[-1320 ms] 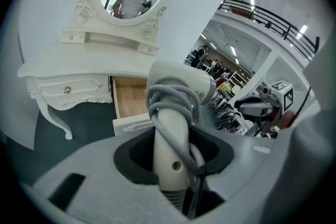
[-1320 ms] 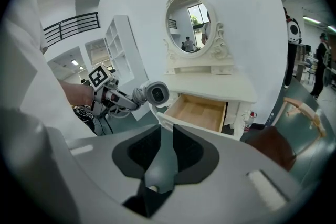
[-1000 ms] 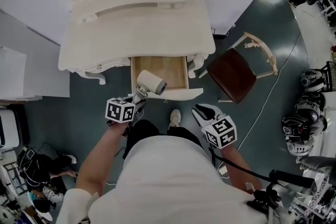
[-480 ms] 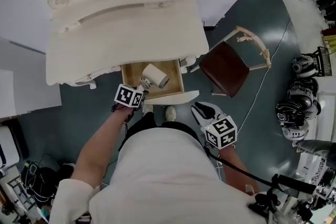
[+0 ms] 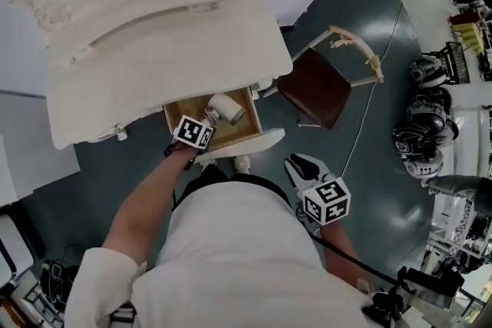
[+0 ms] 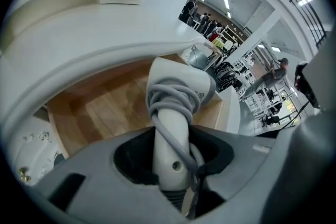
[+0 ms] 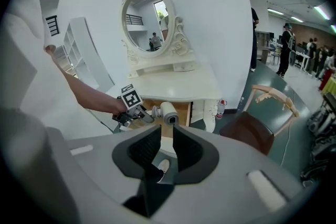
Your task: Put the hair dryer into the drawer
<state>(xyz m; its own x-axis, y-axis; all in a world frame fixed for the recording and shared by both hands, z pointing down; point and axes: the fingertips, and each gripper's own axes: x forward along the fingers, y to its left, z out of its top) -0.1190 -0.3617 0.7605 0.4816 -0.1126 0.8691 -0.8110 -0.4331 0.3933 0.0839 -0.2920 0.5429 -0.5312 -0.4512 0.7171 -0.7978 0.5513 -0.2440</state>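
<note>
The white hair dryer (image 5: 224, 110) has its grey cord wound round the handle (image 6: 169, 152). My left gripper (image 5: 207, 122) is shut on that handle. It holds the dryer head (image 6: 181, 84) over the wooden bottom of the open drawer (image 6: 107, 110) of the white dressing table (image 5: 154, 34); I cannot tell if it touches the wood. In the right gripper view the dryer (image 7: 169, 112) shows at the drawer (image 7: 184, 105). My right gripper (image 5: 300, 164) hangs back beside my body, its jaws (image 7: 167, 147) slightly apart with nothing between them.
A brown-seated chair (image 5: 319, 88) stands right of the drawer. The drawer's white front panel (image 5: 246, 144) juts toward my shoe (image 5: 243, 164). An oval mirror (image 7: 147, 18) tops the table. Helmets and gear (image 5: 419, 140) lie on the floor at far right.
My left gripper has carried the hair dryer forward and down, from in front of the drawer to over its inside. The right gripper has hardly moved.
</note>
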